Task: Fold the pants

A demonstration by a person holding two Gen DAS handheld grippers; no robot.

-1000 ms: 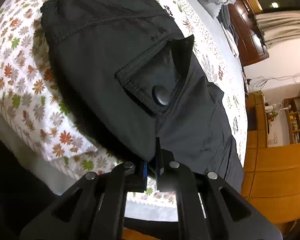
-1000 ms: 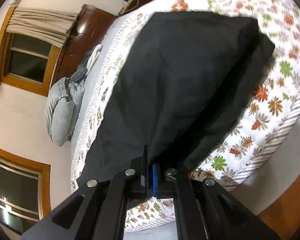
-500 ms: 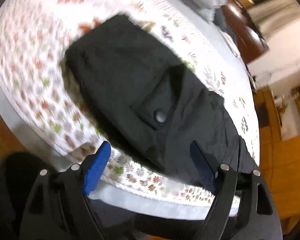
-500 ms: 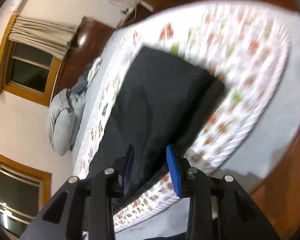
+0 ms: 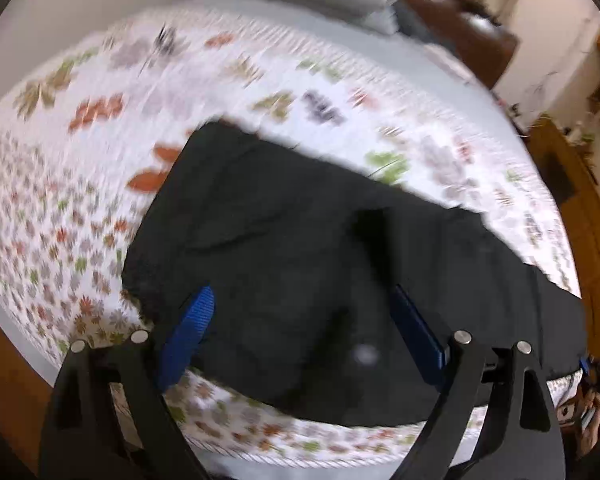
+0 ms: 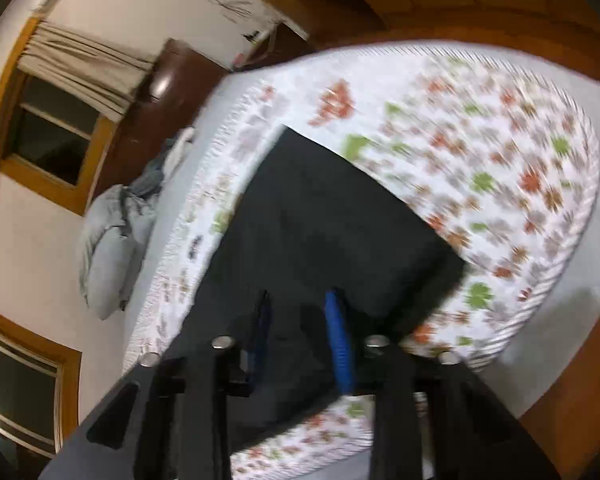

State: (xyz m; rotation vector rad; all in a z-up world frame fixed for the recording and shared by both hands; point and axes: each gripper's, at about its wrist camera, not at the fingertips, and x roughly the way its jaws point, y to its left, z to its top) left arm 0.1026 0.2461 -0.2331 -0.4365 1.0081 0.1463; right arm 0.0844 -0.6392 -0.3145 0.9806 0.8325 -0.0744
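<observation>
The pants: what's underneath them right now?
The black pants lie on the leaf-print bedspread, which shows all around them. Whatever sits directly beneath the fabric is covered. Both tongs are open, holding nothing.

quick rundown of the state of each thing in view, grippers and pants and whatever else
left gripper: open wide, holding nothing
right gripper: open, narrower gap, holding nothing
black pants: lying flat on the bed, folded over, not held
floral bedsheet: spread over the mattress under the pants
grey pillow: at the far end of the bed
curtain: gathered above the window
</observation>
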